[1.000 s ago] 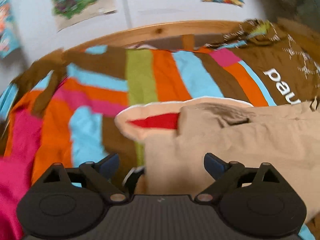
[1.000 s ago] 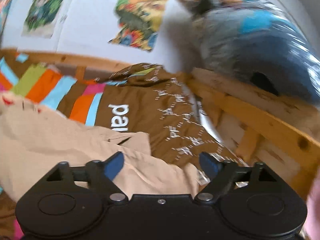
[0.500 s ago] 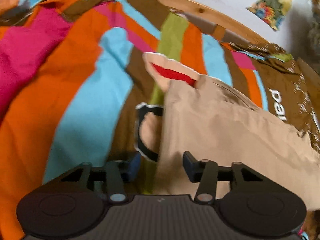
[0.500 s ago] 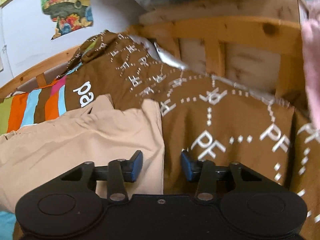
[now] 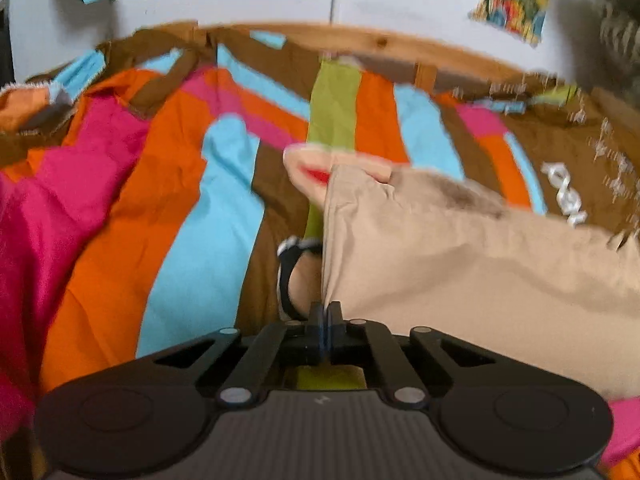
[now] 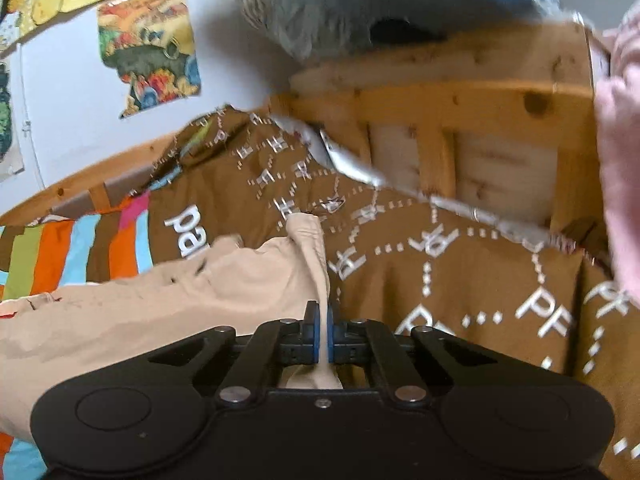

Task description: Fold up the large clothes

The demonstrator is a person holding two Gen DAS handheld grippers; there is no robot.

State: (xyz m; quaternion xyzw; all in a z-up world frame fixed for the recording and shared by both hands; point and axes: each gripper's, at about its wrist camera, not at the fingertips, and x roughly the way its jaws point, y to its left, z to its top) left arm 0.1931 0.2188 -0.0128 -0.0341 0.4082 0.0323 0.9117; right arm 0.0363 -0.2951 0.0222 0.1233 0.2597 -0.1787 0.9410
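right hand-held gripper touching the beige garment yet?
Touching. The right wrist view shows the right hand-held gripper with both blue pads pressed on a pinched fold of the beige garment.

One beige garment (image 5: pixel 460 264), two grippers (image 5: pixel 325 312)

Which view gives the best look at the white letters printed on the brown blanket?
The right wrist view. There the brown blanket fills the right half, with the "pa" word and many "PF" marks in plain sight beside the beige garment. The left wrist view shows only a blurred corner of that blanket at its right edge.
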